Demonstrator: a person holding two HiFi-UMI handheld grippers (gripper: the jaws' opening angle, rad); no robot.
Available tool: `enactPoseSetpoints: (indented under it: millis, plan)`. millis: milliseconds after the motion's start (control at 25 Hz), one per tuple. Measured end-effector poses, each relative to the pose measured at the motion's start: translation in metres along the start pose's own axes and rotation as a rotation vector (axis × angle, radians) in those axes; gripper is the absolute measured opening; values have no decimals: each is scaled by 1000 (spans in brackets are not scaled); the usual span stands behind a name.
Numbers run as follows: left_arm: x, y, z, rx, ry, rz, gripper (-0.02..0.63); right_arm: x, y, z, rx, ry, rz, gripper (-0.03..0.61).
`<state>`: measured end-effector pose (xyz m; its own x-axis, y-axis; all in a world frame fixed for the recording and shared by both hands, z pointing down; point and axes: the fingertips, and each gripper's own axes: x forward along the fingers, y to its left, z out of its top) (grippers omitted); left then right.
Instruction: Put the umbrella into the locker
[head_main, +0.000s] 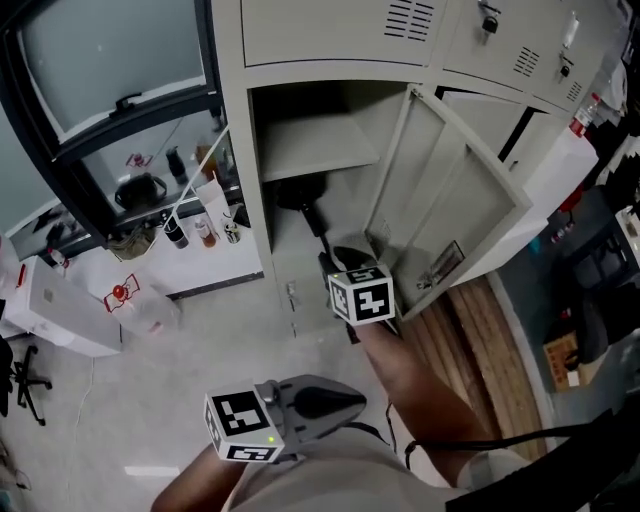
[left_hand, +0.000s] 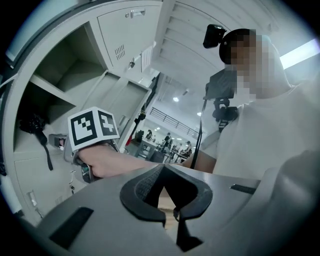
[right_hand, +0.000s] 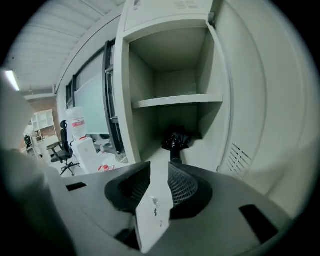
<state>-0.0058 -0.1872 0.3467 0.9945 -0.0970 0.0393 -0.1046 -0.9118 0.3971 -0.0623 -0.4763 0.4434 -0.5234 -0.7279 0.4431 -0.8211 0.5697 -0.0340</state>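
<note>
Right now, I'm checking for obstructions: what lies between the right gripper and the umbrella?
Nothing. In the right gripper view, only bare locker floor separates the right gripper, its jaws open and empty, from the umbrella under the shelf.

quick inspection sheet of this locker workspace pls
surface: speckled pale grey floor, wooden strip at right
job's things: black folded umbrella sits below the shelf inside the pale grey metal locker, door open
clutter: bottles and cups on the white bench
grippers: right hand-held gripper open, empty, facing the umbrella; left hand-held gripper shut, empty
cables: black cable by the person's right arm
surroundings: black-framed window, closed locker doors
</note>
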Motion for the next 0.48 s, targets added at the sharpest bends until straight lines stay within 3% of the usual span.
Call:
enactPoseSetpoints:
  millis: [160,480]
  plan:
    - [-26,-27,-15,-1,4,-21,11,-29,30,-21,2,16,-11,37]
    - [-67,-79,-49,-1,42,-36,11,-79,111,-70,31,75,48,23]
